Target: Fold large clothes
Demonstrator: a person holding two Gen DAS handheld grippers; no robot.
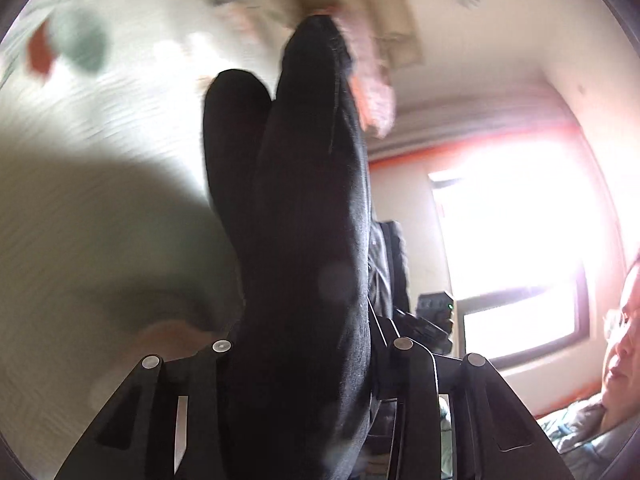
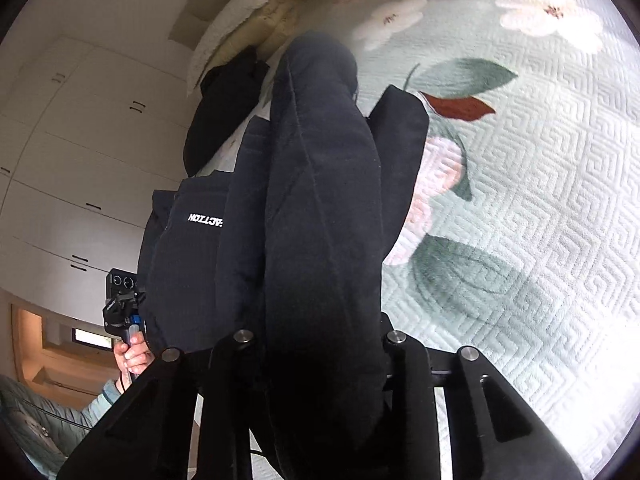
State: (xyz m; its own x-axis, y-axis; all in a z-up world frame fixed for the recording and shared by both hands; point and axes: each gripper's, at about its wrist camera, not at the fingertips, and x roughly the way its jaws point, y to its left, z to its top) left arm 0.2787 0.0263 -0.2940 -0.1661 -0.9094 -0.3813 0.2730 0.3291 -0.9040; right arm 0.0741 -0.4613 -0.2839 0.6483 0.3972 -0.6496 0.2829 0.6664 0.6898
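Note:
A large black garment (image 2: pixel 320 200) with white lettering hangs in the air above the bed, gathered in thick folds. My right gripper (image 2: pixel 320 360) is shut on a fold of it, the cloth bulging up between the fingers. My left gripper (image 1: pixel 308 360) is shut on another part of the black garment (image 1: pixel 304 200), which fills the middle of the blurred left wrist view. The left gripper's body and the hand on it (image 2: pixel 128 320) show at the left of the right wrist view, beside the hanging cloth.
A pale green quilted bedspread with large flowers (image 2: pixel 520 200) lies under the garment. White wardrobe doors (image 2: pixel 72 160) stand at the left. A bright window (image 1: pixel 520 240) and the person's face (image 1: pixel 624 340) are at the right of the left wrist view.

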